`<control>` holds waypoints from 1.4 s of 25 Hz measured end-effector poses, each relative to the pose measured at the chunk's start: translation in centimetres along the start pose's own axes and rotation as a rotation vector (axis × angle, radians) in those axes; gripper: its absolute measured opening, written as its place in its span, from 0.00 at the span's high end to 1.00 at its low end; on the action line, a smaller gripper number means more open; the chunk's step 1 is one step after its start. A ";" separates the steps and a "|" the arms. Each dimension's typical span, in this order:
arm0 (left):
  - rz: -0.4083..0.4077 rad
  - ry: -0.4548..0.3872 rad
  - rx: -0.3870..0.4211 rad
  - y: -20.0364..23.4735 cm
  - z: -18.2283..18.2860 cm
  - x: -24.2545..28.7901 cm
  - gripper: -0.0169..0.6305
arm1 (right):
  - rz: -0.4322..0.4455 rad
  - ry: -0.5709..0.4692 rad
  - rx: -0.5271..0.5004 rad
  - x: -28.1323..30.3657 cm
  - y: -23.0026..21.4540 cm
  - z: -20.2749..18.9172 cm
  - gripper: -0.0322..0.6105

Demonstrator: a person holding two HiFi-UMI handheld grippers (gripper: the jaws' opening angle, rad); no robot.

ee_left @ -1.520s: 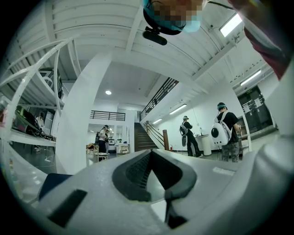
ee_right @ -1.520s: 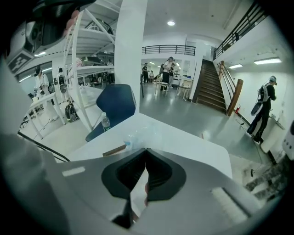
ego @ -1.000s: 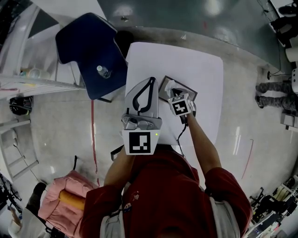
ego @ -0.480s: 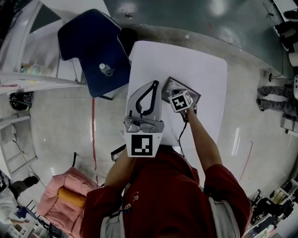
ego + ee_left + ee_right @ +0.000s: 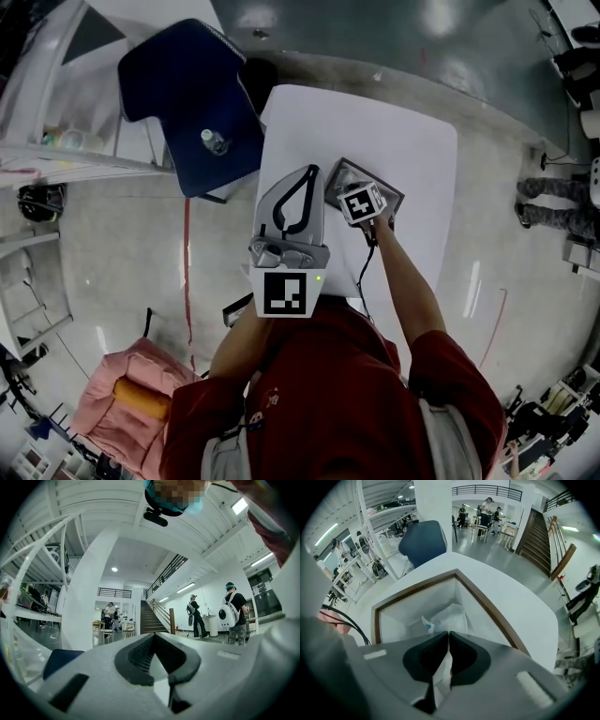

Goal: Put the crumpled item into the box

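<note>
The fingers (image 5: 465, 652) of the right gripper (image 5: 449, 633) are pressed together on a thin fold of the crumpled item (image 5: 450, 616), a white wad of paper or film with a small blue-green speck on it. A strip of it runs back between the dark pads, and the bulk sits just past the tips. So the item's long axis follows the gripper's own line, straight ahead of the fingers and down into the box (image 5: 487, 607). The wad lies within the brown rim, against the pale inner walls and toward the far corner. Whether it touches the bottom I cannot tell. Judging from this, the task is nearly done. The coming move looks like no more than parting the jaws so the wad drops where it hangs, though the pinched strip might cling to a pad. The box stands on a white table (image 5: 525, 597). In the head view the left gripper (image 5: 153, 635) is over the table just beside the box's left. Its jaws meet at the tips with nothing between them, and it aims out across the hall. The right hand is plainly the nearer one. A blue chair (image 5: 183, 89) stands off the table's left edge.
</note>
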State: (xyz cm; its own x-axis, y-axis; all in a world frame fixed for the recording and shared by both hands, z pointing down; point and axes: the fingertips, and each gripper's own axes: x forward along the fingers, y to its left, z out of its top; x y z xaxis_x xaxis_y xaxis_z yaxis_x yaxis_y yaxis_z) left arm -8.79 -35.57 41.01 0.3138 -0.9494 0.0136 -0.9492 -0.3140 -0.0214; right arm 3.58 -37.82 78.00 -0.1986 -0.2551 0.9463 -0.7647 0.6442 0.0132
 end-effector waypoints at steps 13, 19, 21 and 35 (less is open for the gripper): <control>-0.013 -0.012 0.020 -0.4 0.7 -0.3 0.97 | 0.016 0.004 0.096 -0.4 -0.1 -0.9 0.82; -0.012 -0.027 -0.006 -0.9 1.1 -0.5 0.97 | 0.023 -0.055 0.099 -1.1 0.3 0.0 0.81; -0.013 -0.026 -0.005 -1.1 1.2 -0.7 0.97 | 0.021 -0.072 0.100 -1.5 0.4 0.2 0.81; -0.040 -0.097 -0.024 -3.3 3.5 -2.1 0.97 | 0.017 -0.233 0.137 -6.8 2.5 0.9 0.81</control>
State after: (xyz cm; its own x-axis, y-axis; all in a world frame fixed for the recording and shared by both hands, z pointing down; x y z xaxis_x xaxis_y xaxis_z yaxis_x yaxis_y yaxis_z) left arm -6.24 -32.59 37.56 0.3510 -0.9327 -0.0827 -0.9359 -0.3523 0.0007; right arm 2.46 -35.16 71.29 -0.3354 -0.4143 0.8461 -0.8327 0.5505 -0.0605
